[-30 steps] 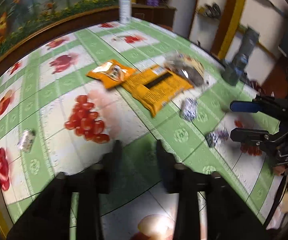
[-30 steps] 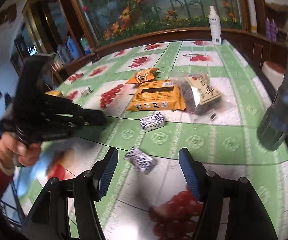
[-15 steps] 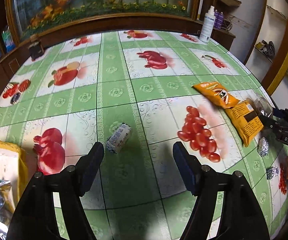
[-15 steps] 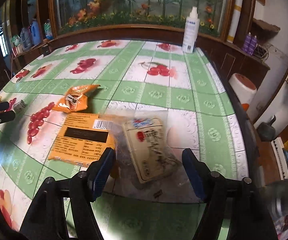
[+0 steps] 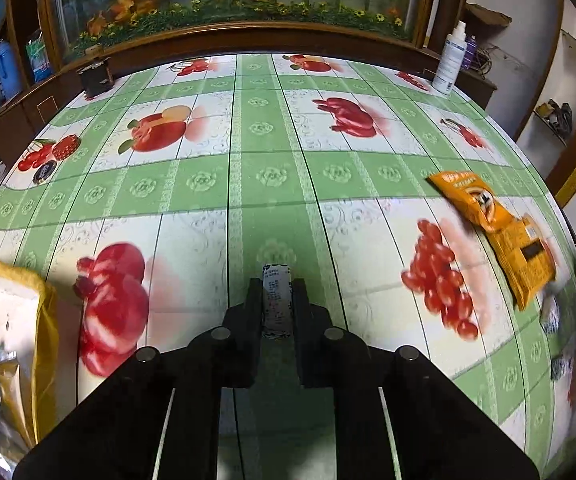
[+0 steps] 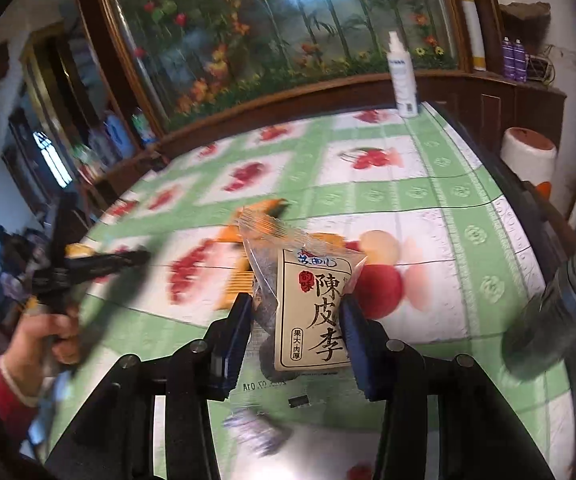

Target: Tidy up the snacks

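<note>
On the table (image 5: 272, 176), with its green-checked, fruit-printed cloth, take the printed bunch of red cherries (image 5: 440, 280) as the marker. Well to the left of it, at the table's near left edge, sits a yellow bag (image 5: 16, 300) with its mouth open and silvery wrappers showing inside. Between that bag and the cherries, the left gripper (image 5: 276, 300) is clenched on a small white wrapped snack (image 5: 276, 292), which stands up between its two black fingers, the top end poking just past the tips. Just right of the cherries lie an orange snack packet (image 5: 468, 196) and, touching its near end, a larger orange packet (image 5: 524, 256); further right, at the table's edge, things are too blurred to name. At the far right corner of the table, well beyond the cherries, a white spray bottle (image 5: 450, 60) stands upright. From the other side, the right gripper (image 6: 296, 320) has a clear bag of dark plums with a cream label (image 6: 312, 308) between its blue-padded fingers; the jaws are closing, and both pads already press against the bag's sides, which is raised above the cloth. To its left a hand in a red sleeve (image 6: 48, 336) carries the other gripper, blurred.
</note>
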A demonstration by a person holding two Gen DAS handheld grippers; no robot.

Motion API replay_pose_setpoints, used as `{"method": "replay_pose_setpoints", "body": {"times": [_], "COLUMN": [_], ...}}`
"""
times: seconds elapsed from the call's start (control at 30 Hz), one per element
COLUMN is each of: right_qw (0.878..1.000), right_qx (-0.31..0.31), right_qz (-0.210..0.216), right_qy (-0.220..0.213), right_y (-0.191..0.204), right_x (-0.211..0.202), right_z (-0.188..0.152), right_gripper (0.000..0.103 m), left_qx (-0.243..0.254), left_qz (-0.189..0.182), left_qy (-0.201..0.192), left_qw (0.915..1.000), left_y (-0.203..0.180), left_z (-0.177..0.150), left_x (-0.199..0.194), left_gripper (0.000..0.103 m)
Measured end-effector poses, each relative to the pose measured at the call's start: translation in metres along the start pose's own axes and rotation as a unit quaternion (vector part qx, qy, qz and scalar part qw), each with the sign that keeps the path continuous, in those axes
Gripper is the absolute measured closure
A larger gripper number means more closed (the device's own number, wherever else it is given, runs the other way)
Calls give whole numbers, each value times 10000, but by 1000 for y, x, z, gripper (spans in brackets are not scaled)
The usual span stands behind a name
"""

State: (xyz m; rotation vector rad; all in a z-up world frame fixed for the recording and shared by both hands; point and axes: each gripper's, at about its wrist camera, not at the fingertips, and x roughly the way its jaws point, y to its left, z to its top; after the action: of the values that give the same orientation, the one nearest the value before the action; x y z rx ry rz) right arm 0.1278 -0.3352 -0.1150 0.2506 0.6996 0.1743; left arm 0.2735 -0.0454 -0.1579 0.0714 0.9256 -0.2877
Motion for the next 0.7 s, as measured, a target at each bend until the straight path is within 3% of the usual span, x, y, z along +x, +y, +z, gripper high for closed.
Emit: {"method": "replay_pose_setpoints", "body": {"times": [0.17,0.33,0.5,0.7], "right_qw": [9961,9931,9916,9872], "right_qx": [337,427,321,-88], "right_qz": [804,1088,1249,1562], "right_qy": [-144,-52,101,323], "right_y": [24,44,71,122], "right_x": [-22,-28,-27,-19], "right_z": [-15,-33,-50,-63], "right_gripper": [57,57,57,58], "left_qx": [-344,-609,-761,-1018], "left_qz": [-434,-693,-450,418], "left_qy": [30,-216,-741,-812], "left_qw": [9985,9955,9933,9906], "left_y": [5,4,10,33], "left_z": [-30,-69,-103,-129], "left_x": [-25,-75,-138,-172], "left_gripper": [93,93,92,92]}}
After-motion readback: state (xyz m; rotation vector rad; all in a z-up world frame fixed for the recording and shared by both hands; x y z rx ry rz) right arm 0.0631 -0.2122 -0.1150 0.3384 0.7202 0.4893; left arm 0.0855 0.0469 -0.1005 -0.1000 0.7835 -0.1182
